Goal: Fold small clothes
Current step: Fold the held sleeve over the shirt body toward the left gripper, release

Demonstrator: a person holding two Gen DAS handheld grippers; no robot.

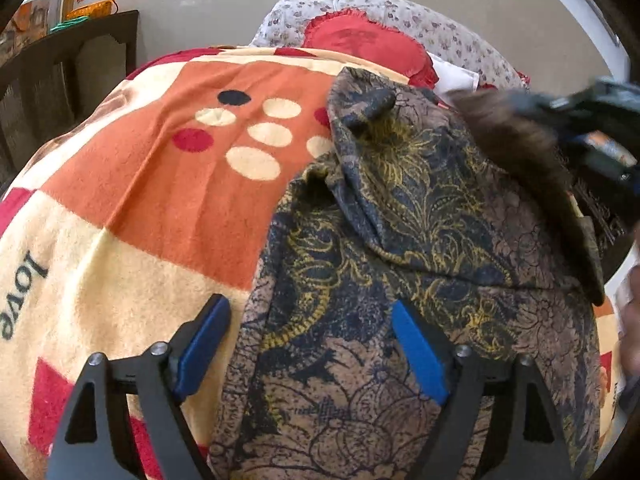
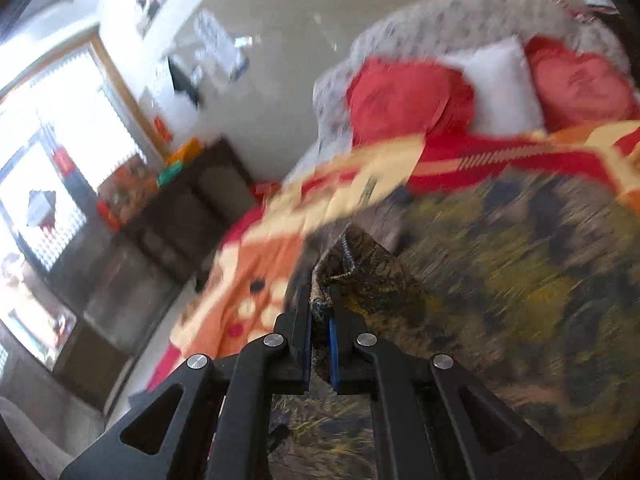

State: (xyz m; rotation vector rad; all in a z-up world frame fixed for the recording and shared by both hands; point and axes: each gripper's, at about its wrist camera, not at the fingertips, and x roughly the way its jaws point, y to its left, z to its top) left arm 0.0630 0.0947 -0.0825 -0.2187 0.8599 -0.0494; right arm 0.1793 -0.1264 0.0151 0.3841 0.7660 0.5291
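Note:
A brown, navy and yellow patterned garment [image 1: 420, 264] lies on the orange, cream and red blanket [image 1: 160, 200]. Its upper part is folded over the lower part. My left gripper [image 1: 308, 320] is open just above the garment's left edge, one finger over the blanket, the other over the cloth. My right gripper [image 2: 321, 300] is shut on an edge of the garment [image 2: 360, 280] and holds it lifted; that view is motion-blurred. The right gripper shows blurred at the upper right of the left wrist view [image 1: 592, 120].
Red cushions [image 1: 360, 44] and a white cushion [image 2: 500, 84] lie against a floral sofa back [image 1: 448, 28] beyond the blanket. A dark wooden cabinet [image 1: 60, 76] stands to the left. The floor [image 2: 280, 32] is shiny tile.

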